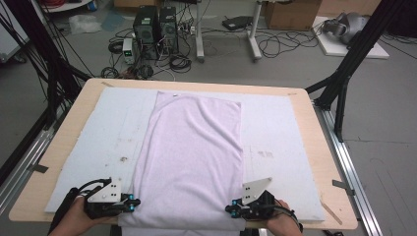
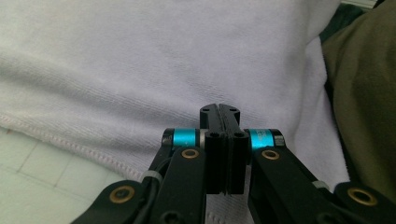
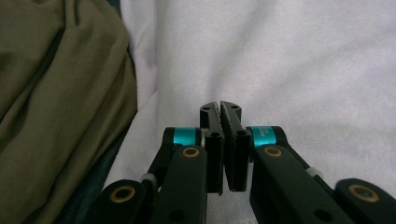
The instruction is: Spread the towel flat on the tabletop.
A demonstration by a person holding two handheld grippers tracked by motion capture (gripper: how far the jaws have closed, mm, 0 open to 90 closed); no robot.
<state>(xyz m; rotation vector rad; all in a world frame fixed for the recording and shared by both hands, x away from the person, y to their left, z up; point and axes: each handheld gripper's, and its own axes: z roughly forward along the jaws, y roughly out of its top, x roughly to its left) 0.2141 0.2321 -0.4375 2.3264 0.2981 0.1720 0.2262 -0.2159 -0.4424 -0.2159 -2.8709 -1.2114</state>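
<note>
The pale grey padded surface (image 1: 275, 128) lies bare either side of the white terry towel (image 1: 192, 157); nothing blocks passage.

One camera looks down from high up; two ride close, all seeing the white towel (image 1: 189, 152).

From the high view I lose the towel's (image 1: 189, 162) near edge where it hangs over the counter (image 1: 64, 147) front and the frame cuts it off. My forearms are cropped there too. Both gripper views crop the towel on every side. In the left gripper view, I can't tell whether any cloth sits between the left gripper's (image 2: 219, 109) closed jaws, and the right gripper (image 3: 220, 106) leaves me just as unsure in its own view
</note>
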